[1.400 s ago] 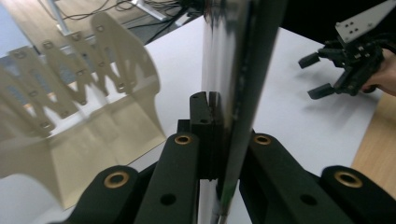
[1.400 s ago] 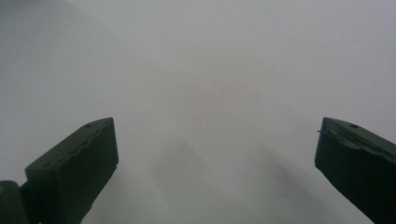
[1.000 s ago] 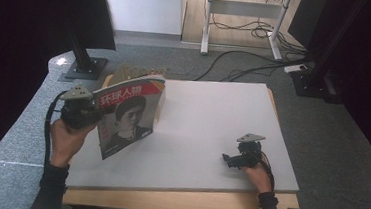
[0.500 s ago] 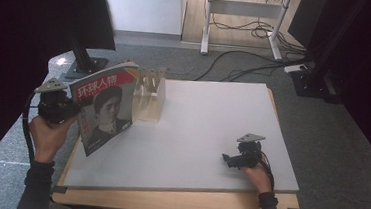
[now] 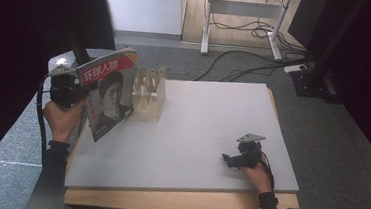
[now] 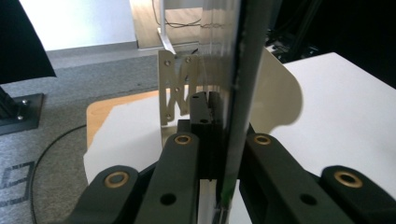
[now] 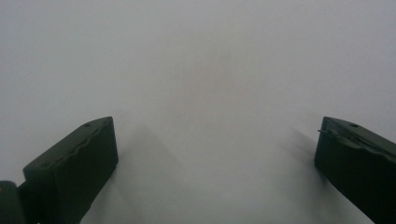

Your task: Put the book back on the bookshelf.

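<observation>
Holding a magazine (image 5: 109, 94) off the table's (image 5: 206, 136) left edge, the left hand-held gripper (image 5: 67, 89) had its jaws pressed together on the spine side, pinching the magazine. The magazine stood nearly upright with its long axis running up and down, tilted so the top leaned back and to the right. Its cover, a portrait under red and white lettering, faced the person and the camera above. In the left gripper view the magazine (image 6: 243, 93) appeared edge-on as a dark vertical band between the black jaws.

The left hand (image 5: 62, 117) gripped the tool from below, forearm rising from the bottom left, with a black cable looping beside the wrist.

Just behind and to the right of the magazine stood a pale wooden rack (image 5: 149, 99) with upright slots, on the table's far left corner; whether the two touched was unclear.

The right hand-held gripper (image 5: 239, 156) rested low on the table near the right front, well apart from the magazine, its jaws spread wide over bare white surface. Cables crossed the grey floor (image 5: 236, 68) beyond.
</observation>
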Demonstrator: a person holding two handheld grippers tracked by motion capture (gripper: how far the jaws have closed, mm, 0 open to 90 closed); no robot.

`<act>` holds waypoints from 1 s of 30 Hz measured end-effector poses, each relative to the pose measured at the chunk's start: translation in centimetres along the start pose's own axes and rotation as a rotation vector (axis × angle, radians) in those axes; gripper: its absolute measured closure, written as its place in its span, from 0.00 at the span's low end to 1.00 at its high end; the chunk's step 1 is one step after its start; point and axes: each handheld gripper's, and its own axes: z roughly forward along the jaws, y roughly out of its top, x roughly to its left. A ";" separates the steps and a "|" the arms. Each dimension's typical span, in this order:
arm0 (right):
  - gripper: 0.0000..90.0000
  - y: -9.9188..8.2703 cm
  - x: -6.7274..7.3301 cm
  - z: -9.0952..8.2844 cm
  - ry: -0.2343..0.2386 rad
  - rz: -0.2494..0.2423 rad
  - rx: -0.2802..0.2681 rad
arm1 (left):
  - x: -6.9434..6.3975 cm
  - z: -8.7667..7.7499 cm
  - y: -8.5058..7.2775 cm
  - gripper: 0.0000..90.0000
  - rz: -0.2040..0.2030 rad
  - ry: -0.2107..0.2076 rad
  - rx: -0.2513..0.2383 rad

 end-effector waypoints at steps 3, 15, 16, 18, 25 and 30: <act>0.00 0.0 0.0 0.0 -0.001 0.002 -0.001 | 0.2 1.6 0.3 0.97 0.000 0.019 -0.012; 0.00 0.0 0.0 0.0 0.000 0.000 -0.002 | 0.7 3.9 0.5 0.95 0.067 -0.053 0.058; 0.00 0.0 0.0 0.0 0.000 0.000 -0.002 | 0.5 3.8 0.6 0.95 0.101 -0.051 0.097; 0.00 0.0 0.0 0.0 0.000 0.001 -0.002 | 0.3 3.7 0.8 0.94 0.134 -0.063 0.162; 0.00 0.0 0.0 0.0 0.000 0.001 -0.002 | 0.6 3.6 0.7 0.96 0.078 -0.060 0.202; 0.00 0.0 0.0 0.0 0.002 0.001 -0.003 | 0.7 3.7 0.4 0.97 0.047 -0.028 0.087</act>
